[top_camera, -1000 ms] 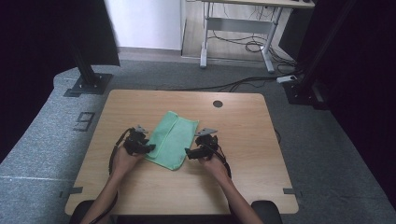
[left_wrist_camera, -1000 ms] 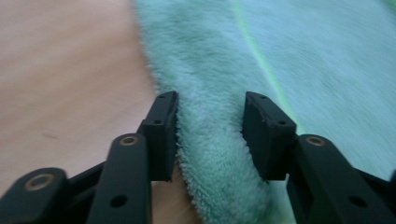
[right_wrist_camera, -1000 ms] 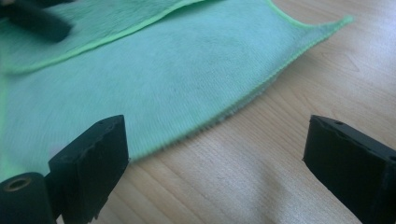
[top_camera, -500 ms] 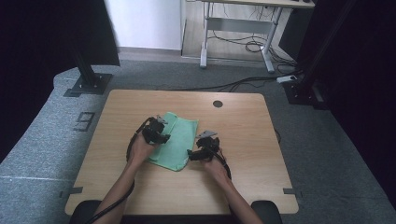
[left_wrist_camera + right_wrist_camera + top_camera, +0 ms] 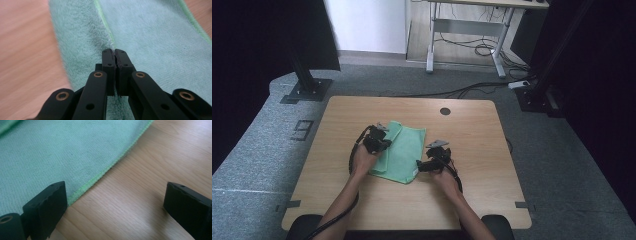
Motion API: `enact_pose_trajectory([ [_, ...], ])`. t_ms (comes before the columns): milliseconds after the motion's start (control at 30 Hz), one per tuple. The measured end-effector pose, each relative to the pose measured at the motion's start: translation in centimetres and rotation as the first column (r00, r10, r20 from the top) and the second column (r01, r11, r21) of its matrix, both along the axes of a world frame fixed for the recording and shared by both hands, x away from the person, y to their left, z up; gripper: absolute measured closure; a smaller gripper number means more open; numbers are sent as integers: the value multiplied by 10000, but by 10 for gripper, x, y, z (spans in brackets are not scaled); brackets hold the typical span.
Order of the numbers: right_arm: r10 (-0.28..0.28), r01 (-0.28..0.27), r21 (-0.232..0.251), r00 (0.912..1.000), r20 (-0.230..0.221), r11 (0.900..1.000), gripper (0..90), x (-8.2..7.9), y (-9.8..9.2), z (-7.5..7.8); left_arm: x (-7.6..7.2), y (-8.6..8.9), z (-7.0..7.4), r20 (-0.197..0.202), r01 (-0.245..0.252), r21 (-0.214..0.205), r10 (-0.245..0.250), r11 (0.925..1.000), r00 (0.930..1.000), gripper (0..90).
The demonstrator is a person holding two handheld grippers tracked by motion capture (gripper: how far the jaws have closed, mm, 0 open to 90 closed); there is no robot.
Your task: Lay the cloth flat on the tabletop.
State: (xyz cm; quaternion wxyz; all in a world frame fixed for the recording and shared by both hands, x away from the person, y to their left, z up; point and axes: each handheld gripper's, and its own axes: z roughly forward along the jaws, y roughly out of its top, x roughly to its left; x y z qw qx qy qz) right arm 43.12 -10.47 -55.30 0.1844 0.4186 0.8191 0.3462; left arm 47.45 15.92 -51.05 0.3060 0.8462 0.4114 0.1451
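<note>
A green towel lies folded on the wooden table, one layer lapped over another. My left gripper is on the towel's left part. In the left gripper view its jaws have just been closing and now meet on the hem of the upper layer of the towel, with a bit of cloth pinched between them. My right gripper rests at the towel's near right corner. In the right gripper view it stands open, one fingertip over the towel, the other over bare wood.
A round cable hole sits near the table's far edge. Black stand bases rest on the grey floor beyond the table, and a desk frame with cables stands farther back.
My left hand has moved right and a little away from me, from the towel's left edge onto the towel, and its jaws have shut on the hem. The right hand has stayed put.
</note>
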Motion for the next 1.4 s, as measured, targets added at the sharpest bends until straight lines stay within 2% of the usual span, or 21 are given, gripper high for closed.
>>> enact_pose_trajectory([
  [133,-201,202,28,9997,-124,9998,53,1,-10,0,-4,14,11,203,-231,-246,236,9994,9995,861],
  [267,-382,383,8,9988,-292,9993,53,1,-24,1,-11,39,15,193,-538,-761,554,9957,9983,852],
  [333,-458,459,6,9984,-321,9989,54,1,-31,1,-17,52,12,-51,-711,-1018,709,9923,9975,838],
  [433,-597,597,11,9975,-384,9982,54,0,-40,1,-23,66,4,-381,-755,-983,720,9923,9967,799],
  [500,-659,660,9,9971,-389,9978,55,0,-45,1,-25,72,0,-458,-953,-872,916,9916,9947,769],
  [567,-711,712,-3,9967,-394,9975,57,-1,-49,2,-26,79,-2,-424,-1266,-841,1234,9884,9914,694],
  [633,-707,710,68,9967,-409,9975,60,-2,-52,1,-26,83,0,-109,-1469,-920,1466,9849,9891,543],
  [767,-586,586,-19,9973,-434,9983,70,-1,-53,3,-28,79,4,222,-1111,-1137,1144,9873,9932,326],
  [833,-586,583,-135,9979,-257,9982,76,0,-52,6,-29,73,3,270,-916,-945,946,9913,9952,267],
  [933,-559,559,89,9984,-29,9984,77,4,-46,12,-31,67,-4,282,-791,-555,807,9953,9963,192],
  [1033,-443,443,13,9990,-4,9990,77,8,-40,13,-33,66,-16,148,-825,-253,829,9963,9964,177],
  [1167,-343,339,-439,9994,-86,9985,77,12,-34,7,-37,64,-27,49,-839,227,839,9962,9965,169],
  [1400,-553,550,-303,9984,-114,9980,60,12,-45,3,-39,56,-29,158,-747,60,746,9972,9971,178],
])
